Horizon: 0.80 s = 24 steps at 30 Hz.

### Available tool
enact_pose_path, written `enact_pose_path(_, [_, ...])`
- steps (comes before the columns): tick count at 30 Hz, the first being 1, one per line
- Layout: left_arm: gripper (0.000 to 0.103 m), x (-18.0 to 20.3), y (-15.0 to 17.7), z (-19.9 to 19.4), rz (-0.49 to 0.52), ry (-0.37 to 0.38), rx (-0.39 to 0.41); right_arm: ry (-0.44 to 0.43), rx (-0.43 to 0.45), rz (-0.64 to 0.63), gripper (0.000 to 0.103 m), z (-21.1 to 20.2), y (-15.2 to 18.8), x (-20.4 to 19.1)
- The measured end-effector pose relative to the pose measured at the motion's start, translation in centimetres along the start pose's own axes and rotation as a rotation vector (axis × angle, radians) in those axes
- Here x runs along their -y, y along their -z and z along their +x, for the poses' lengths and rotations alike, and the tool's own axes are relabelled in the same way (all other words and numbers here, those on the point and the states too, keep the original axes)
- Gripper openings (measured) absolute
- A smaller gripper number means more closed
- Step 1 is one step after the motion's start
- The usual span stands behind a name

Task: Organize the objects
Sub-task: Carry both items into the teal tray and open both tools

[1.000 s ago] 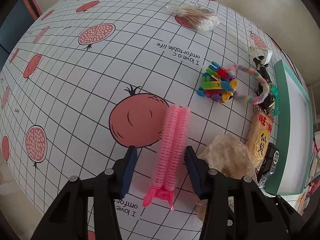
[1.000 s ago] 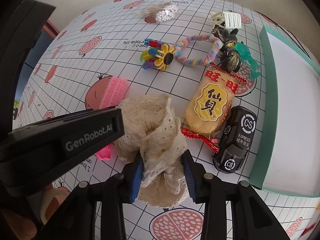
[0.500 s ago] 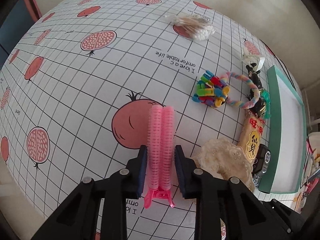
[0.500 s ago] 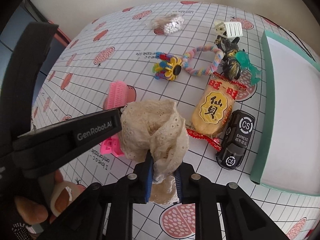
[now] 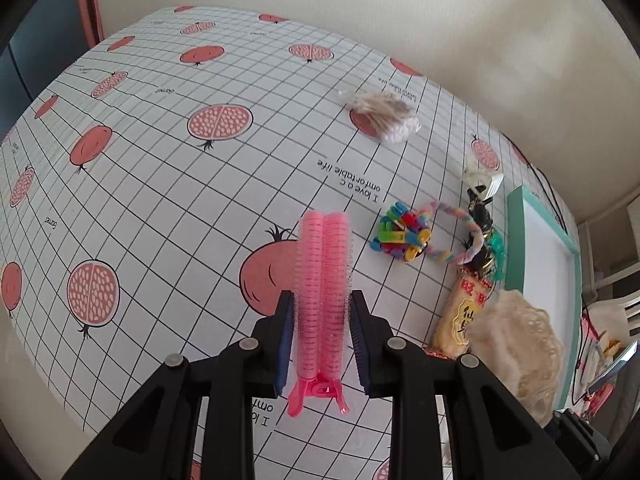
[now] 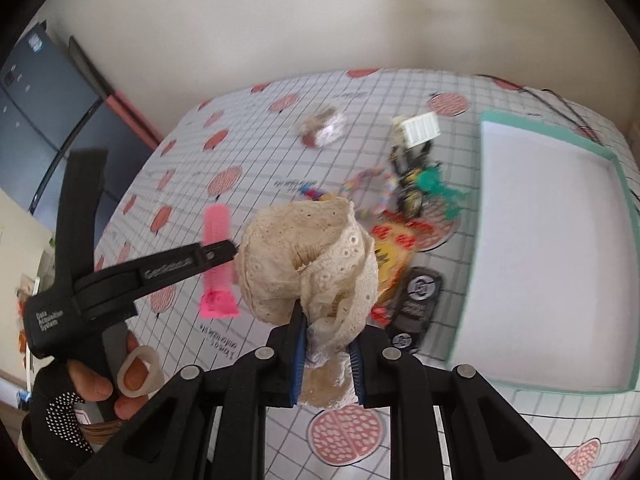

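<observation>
My left gripper (image 5: 322, 316) is shut on a pink hair-roller clip (image 5: 323, 280) and holds it above the pomegranate-print tablecloth; the clip also shows in the right wrist view (image 6: 217, 264). My right gripper (image 6: 326, 344) is shut on a cream lace scrunchie (image 6: 308, 264) and holds it lifted off the table; the scrunchie shows at the right of the left wrist view (image 5: 520, 344). A white tray with a teal rim (image 6: 616, 184) lies to the right, its rim also in the left wrist view (image 5: 514, 236).
On the cloth lie a yellow rice-cracker packet (image 5: 464, 312), a black toy car (image 6: 416, 300), a cluster of coloured clips (image 5: 402, 234), a pastel twisted ring (image 5: 460, 236), a teal and black ornament (image 6: 424, 184), a white claw clip (image 6: 418, 130) and a bag of cotton swabs (image 5: 384, 116).
Both grippers closed on their objects and rose from the table. The pink clip and the scrunchie left the cloth; the right view now sits much higher.
</observation>
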<state>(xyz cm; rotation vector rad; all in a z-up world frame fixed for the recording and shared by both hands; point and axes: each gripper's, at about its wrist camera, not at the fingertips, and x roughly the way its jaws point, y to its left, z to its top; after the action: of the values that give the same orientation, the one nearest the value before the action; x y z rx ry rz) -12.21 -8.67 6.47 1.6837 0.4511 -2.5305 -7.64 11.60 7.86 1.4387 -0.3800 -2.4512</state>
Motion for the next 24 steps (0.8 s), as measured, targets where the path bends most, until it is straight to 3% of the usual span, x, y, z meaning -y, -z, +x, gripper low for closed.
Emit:
enact_pose_path(6, [0.028, 1.4, 0.0, -1.3, 0.035, 0.019, 0.064, 0.086, 0.104, 0.117, 0.02, -3.5, -0.1, 5.3])
enact_pose_path(13, [0.028, 5.9, 0.2, -2.3, 0.089, 0.134, 0.093, 0.176, 0.208, 0.226, 0.02, -6.3, -0.8, 11.4])
enact_pose_path(19, [0.028, 11.8, 0.0, -3.4, 0.211, 0.199, 0.153, 0.235, 0.219, 0.298, 0.02, -6.8, -2.1, 16.5])
enact_pose_path(24, [0.028, 16.9, -0.8, -2.5, 0.268, 0.251, 0.135, 0.289, 0.221, 0.264, 0.02, -6.7, -4.0, 18.1])
